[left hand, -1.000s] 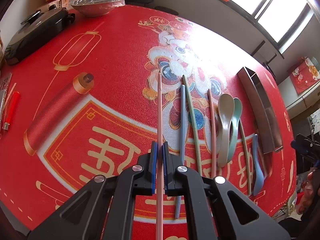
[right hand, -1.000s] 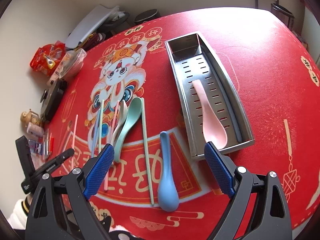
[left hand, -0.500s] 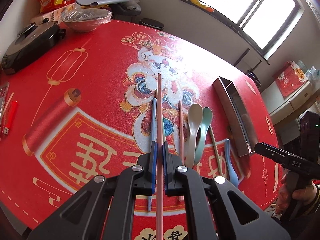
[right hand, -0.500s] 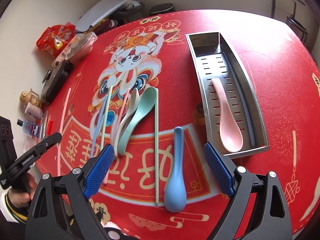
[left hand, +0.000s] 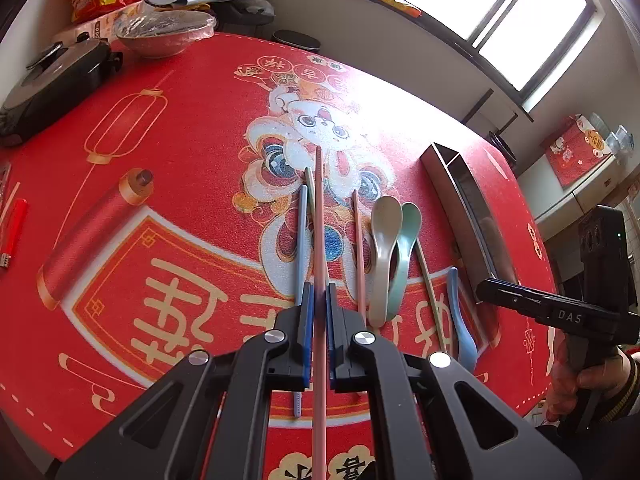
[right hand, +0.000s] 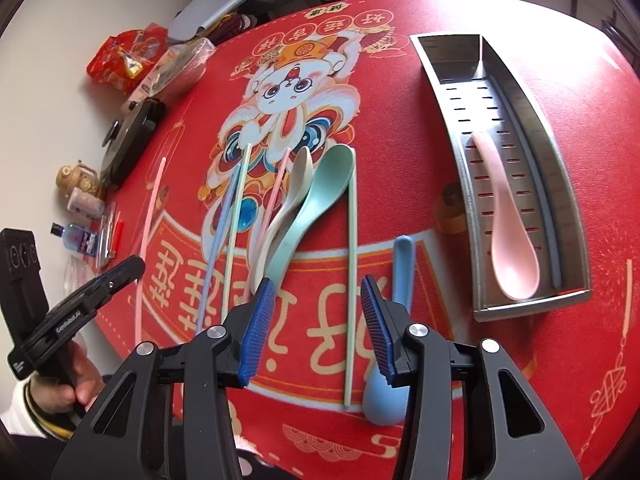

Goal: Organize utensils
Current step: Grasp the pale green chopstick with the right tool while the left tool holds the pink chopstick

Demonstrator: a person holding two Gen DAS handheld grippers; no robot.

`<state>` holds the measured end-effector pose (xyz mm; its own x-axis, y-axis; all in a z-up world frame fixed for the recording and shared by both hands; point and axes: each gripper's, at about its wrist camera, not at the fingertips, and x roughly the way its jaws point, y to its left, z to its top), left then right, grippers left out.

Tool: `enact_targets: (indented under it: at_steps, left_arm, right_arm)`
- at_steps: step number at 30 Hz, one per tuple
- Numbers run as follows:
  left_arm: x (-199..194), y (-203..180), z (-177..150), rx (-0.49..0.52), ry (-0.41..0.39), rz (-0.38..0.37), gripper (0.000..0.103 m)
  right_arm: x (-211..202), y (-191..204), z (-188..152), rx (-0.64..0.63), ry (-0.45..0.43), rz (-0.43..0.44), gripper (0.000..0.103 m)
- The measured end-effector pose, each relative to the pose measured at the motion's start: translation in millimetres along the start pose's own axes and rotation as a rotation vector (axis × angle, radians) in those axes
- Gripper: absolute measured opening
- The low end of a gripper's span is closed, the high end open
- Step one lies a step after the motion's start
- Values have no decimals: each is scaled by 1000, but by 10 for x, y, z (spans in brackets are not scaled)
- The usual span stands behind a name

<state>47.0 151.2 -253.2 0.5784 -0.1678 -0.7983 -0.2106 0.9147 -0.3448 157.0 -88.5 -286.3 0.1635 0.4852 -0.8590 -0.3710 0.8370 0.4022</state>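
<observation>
the left gripper [left hand: 318, 308] has its jaws clenched on a pink chopstick [left hand: 319, 216], held above the red bench [left hand: 180, 160]. the right gripper [right hand: 318, 320] hovers over the bench with its jaws closing and nothing pressed between them; a pale green chopstick [right hand: 352, 264] lies below the gap and a blue spoon [right hand: 394, 344] just beside the right pad. a pink spoon [right hand: 506, 216] rests in the steel tray [right hand: 460, 128]. cream and green spoons [right hand: 316, 200] lie together beside more chopsticks.
</observation>
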Motion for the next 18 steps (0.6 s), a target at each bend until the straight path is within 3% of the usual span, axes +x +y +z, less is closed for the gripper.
enact_targets:
  at_steps: [8, 10, 18]
  left_arm:
    - [-32, 109, -16, -4, -3, 7, 5]
    - [-24, 120, -7, -1, -2, 3, 5]
    - [24, 168, 52, 17, 10, -19, 5]
  right_arm:
    - [421, 58, 24, -26, 90, -63, 32]
    - [508, 57, 21, -38, 106, -111, 24]
    - [709, 83, 116, -112, 79, -262, 21]
